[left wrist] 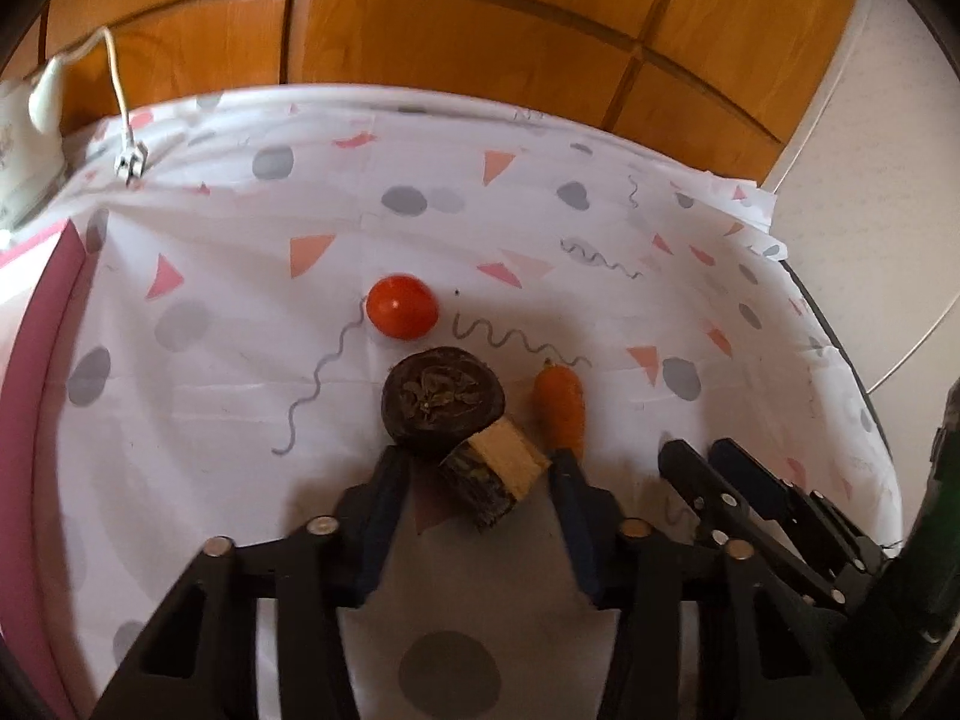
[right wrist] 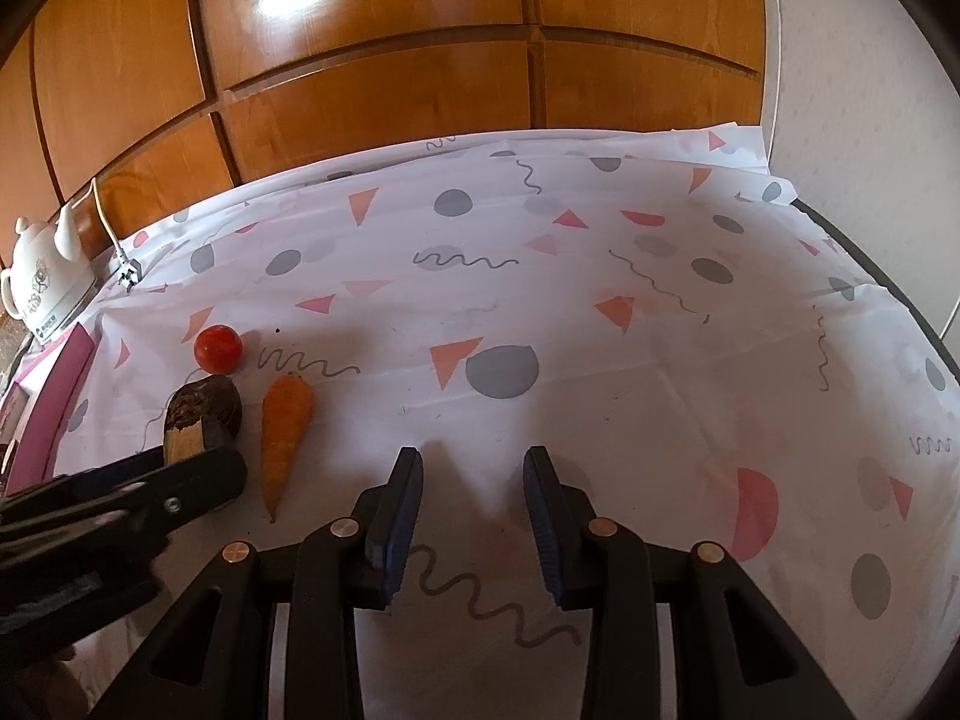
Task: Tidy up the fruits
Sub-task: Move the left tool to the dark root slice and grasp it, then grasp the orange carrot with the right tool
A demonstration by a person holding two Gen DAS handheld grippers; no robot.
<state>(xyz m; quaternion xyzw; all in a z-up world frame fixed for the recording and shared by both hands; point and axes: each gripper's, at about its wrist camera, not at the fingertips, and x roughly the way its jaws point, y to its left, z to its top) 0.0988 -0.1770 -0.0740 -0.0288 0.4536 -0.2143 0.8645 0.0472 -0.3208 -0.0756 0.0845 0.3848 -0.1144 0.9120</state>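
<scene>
A red tomato (left wrist: 402, 306) lies on the patterned cloth, with a dark round beet (left wrist: 443, 398) just in front of it and an orange carrot (left wrist: 561, 405) to the beet's right. A cut dark-skinned piece with a pale face (left wrist: 495, 477) lies between the open fingers of my left gripper (left wrist: 477, 468), touching the beet. The fingers stand apart on either side of it. My right gripper (right wrist: 474, 468) is open and empty over bare cloth, right of the carrot (right wrist: 283, 429). The tomato (right wrist: 218, 349), the beet (right wrist: 207, 405) and the left gripper's fingers (right wrist: 180, 483) show at the left of the right wrist view.
A white kettle (right wrist: 45, 279) with a cord and plug (left wrist: 129, 159) stands at the back left. A pink board (left wrist: 45, 312) lies at the left edge. Wooden cabinet doors (left wrist: 456, 18) rise behind the table. The table's right edge (left wrist: 840, 348) drops off.
</scene>
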